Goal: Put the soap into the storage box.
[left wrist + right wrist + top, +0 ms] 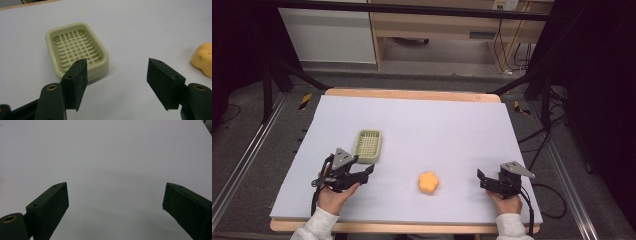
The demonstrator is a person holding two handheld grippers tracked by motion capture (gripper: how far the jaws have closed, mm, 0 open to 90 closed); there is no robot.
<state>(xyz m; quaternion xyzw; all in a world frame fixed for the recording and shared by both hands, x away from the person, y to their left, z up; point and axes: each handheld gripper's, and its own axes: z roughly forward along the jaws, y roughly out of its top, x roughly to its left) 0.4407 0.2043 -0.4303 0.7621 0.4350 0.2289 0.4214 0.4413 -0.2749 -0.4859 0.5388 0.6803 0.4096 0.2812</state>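
Observation:
A pale green soap dish (pixel 368 146) with a slotted grid floor lies on the left part of the lilac mat (pixel 437 120). In the left gripper view the dish (pixel 75 50) sits just beyond the left jaw, empty. An orange flower-shaped sponge (pixel 429 183) rests near the front middle, and its edge (pixel 203 58) shows at the right of the left gripper view. My left gripper (pixel 364 172) (pixel 117 65) hovers just in front of the dish, jaws apart with nothing between them. My right gripper (pixel 482 178) (pixel 116 187) stands open over bare mat at the front right.
The mat covers a wooden table whose edge (pixel 412 94) shows at the back. Metal rails (pixel 242 160) run along both sides on the floor. Cables (pixel 544 200) trail off the right side. Cabinets stand beyond the table.

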